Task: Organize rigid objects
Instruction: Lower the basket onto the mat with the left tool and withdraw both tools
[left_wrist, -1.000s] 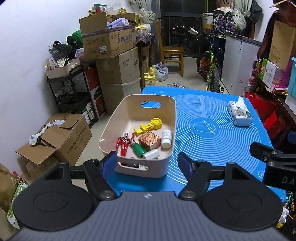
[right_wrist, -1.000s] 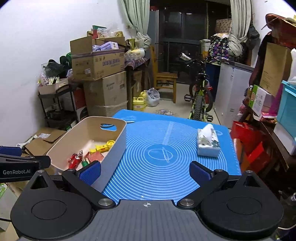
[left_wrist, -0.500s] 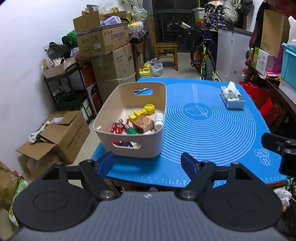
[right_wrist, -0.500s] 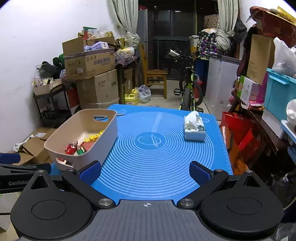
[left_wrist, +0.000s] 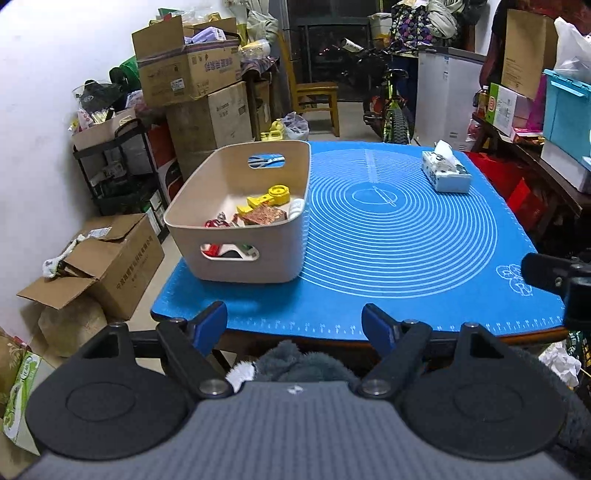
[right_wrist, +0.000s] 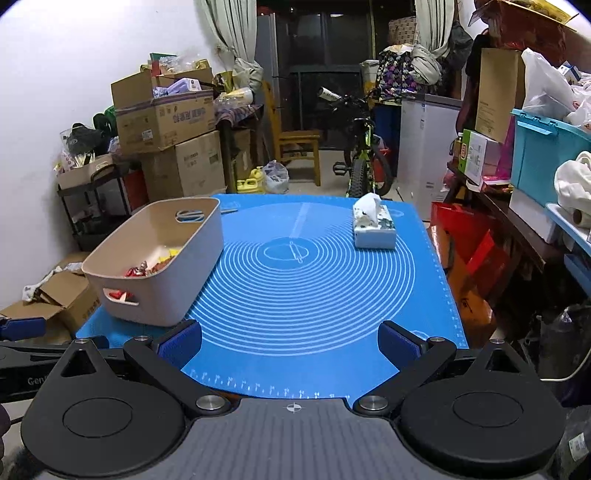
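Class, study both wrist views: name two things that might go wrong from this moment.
1. The beige bin sits near the mat's left front corner; a nudge might tip it off.
2. The left gripper and right gripper, both open and empty, are close together and might collide.

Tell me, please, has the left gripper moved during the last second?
Yes. The left gripper has backed away from the beige bin, past the mat's near edge.

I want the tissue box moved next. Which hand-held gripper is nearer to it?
Right. The right hand-held gripper sits open at the mat's near edge, the tissue box ahead and slightly right. The left hand-held gripper, also open, sits further left, facing the bin.
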